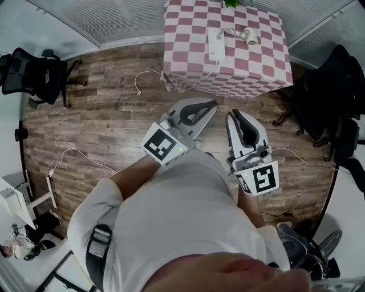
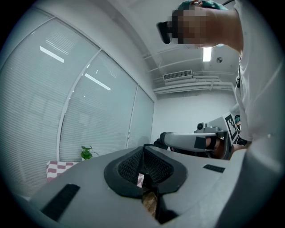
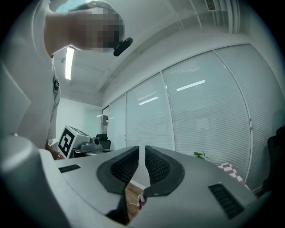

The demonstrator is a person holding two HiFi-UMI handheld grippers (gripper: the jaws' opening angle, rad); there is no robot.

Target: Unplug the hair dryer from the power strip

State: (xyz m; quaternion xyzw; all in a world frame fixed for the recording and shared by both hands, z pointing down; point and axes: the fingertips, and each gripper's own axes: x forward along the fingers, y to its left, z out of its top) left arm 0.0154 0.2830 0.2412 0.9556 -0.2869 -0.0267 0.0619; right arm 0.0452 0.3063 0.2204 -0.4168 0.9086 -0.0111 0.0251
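Pink-and-white checked cloth covers one table (image 1: 188,68) at the far side of a wood-plank floor (image 1: 108,120). On the cloth lie one white power strip (image 1: 217,44) and, just to its right, one pale hair dryer (image 1: 250,36). A white cord runs between the two, but the plug is too small to tell whether it is seated. One green plant (image 1: 231,3) stands at the table's back edge.

The person holds two grippers near the body, well apart from the table. The left gripper (image 1: 214,105) has its jaws closed tip to tip, with nothing between them. The right gripper (image 1: 235,114) has its jaws drawn together to a thin slit, also empty.

Two marker cubes (image 1: 161,144) (image 1: 262,178), one per gripper, each show a black-and-white square pattern. No brand or lettering is legible anywhere.

Three white cables (image 1: 74,153) trail on the floor. One black office chair (image 1: 34,71) stands at the left.
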